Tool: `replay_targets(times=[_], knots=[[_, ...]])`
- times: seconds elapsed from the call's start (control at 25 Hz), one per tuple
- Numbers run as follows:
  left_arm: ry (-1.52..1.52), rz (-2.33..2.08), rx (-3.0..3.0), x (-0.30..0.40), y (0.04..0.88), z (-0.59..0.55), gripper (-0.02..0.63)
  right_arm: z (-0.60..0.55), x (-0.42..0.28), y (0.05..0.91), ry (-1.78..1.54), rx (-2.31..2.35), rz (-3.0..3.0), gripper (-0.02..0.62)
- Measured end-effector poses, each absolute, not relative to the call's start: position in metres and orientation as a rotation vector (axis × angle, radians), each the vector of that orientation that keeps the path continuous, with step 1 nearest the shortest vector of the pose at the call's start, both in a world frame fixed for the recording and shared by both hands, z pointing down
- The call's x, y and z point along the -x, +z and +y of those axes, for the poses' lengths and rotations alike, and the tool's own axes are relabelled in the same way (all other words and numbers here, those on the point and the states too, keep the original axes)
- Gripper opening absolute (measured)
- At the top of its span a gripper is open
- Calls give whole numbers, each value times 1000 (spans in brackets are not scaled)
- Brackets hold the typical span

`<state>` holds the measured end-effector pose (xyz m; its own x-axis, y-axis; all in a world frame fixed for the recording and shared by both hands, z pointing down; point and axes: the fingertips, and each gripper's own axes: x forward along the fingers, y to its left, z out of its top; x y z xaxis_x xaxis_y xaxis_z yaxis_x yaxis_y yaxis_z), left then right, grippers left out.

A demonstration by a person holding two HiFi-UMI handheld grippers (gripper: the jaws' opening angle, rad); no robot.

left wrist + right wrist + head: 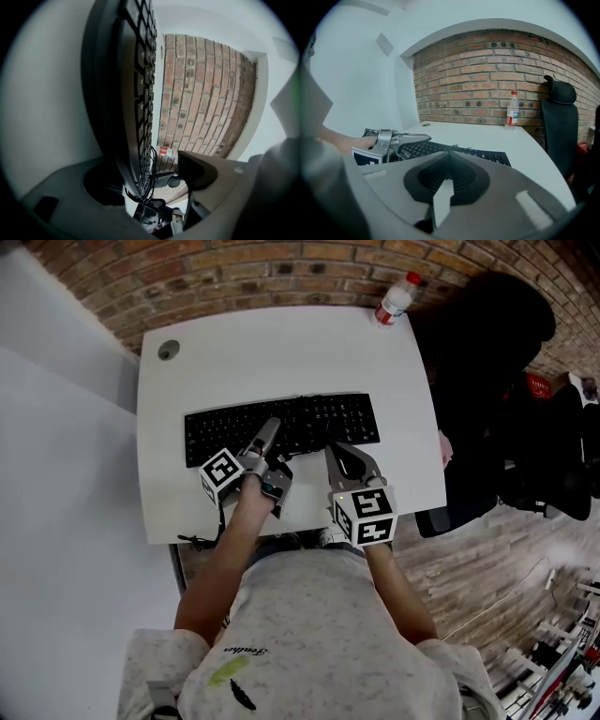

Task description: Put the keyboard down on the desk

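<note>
A black keyboard [309, 421] lies flat on the white desk [281, 343], near the front edge. My left gripper [270, 435] reaches over its front edge. In the left gripper view the keyboard [133, 93] runs edge-on between the jaws. The jaws of the left gripper [150, 174] stand open, with a gap between the right-hand fingertip [194, 168] and the keys. A thin black cable [152, 161] loops there. My right gripper [339, 452] rests shut at the keyboard's front edge, right of centre, holding nothing. In its own view the right gripper [449, 153] points at the keyboard [487, 154].
A plastic water bottle [396, 298] with a red cap stands at the desk's far right corner. A black office chair [492, 381] is beside the desk's right edge. A round cable hole [168, 350] is at the far left. A brick wall [487, 79] lies behind.
</note>
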<state>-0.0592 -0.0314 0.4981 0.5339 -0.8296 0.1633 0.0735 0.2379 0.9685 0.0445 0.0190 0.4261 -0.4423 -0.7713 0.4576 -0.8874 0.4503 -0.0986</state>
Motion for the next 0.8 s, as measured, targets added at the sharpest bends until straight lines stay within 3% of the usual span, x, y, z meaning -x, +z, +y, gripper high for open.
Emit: replay_targets(times=[0.4,0.8], knots=[[-688,-896,-1150,59,502,-32,410,25,-53,432,460,-1364,-2410,11],[-515,-932,-1315,45,501,-19,427,36,-53,436,470,-1296,-2449,11]])
